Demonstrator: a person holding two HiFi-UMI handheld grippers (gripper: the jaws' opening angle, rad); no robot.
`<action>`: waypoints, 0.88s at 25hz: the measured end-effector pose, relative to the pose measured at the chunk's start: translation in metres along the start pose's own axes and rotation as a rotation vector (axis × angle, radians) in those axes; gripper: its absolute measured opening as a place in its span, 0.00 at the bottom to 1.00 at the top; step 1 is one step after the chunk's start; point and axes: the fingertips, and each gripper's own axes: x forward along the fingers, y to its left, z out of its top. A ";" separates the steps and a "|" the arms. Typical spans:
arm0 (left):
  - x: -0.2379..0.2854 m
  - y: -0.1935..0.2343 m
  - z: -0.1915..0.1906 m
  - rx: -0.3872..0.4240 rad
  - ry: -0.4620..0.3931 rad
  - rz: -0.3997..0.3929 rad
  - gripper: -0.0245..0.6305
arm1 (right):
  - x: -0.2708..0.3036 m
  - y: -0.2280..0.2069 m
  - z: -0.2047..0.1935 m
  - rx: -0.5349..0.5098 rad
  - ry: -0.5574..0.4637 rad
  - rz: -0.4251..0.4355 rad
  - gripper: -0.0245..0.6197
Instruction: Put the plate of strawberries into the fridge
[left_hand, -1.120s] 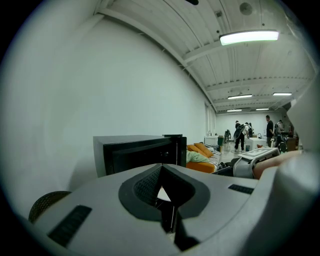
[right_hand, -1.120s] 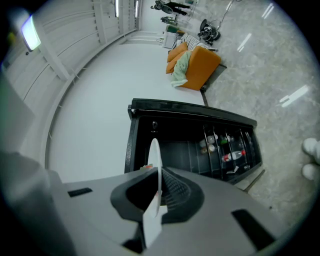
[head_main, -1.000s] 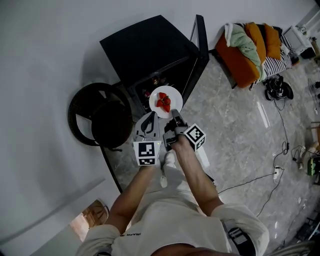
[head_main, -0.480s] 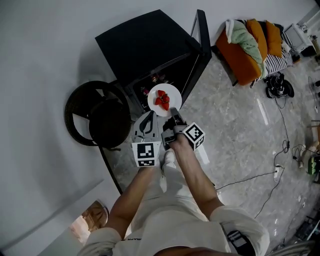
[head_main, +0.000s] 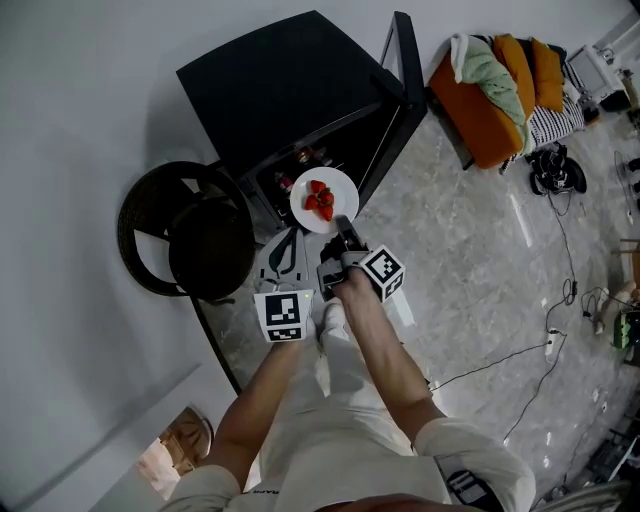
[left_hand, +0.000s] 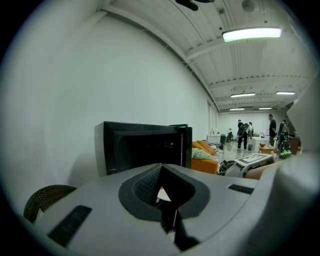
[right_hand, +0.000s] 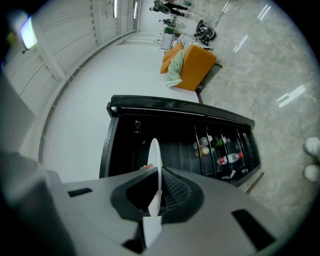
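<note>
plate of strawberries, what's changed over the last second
The plate, held by its rim in the right gripper, has edged slightly nearer the open fridge. Unchanged: that grip, strawberries on the plate, left gripper shut and empty alongside, fridge door open.

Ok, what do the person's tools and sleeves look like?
Left tool and right tool are grey plastic bodies with dark ribbed pads at the jaws, each topped by a white cube printed with black square markers. The person wears a pale short-sleeved shirt.
</note>
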 end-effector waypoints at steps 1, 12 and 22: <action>0.002 0.001 -0.002 0.000 -0.001 0.001 0.04 | 0.003 -0.003 0.000 -0.001 0.000 -0.001 0.07; 0.016 0.002 -0.027 -0.001 -0.008 0.003 0.04 | 0.020 -0.038 0.002 -0.001 -0.006 -0.015 0.07; 0.028 -0.006 -0.043 0.001 -0.016 -0.004 0.04 | 0.035 -0.059 0.005 -0.012 0.001 -0.006 0.07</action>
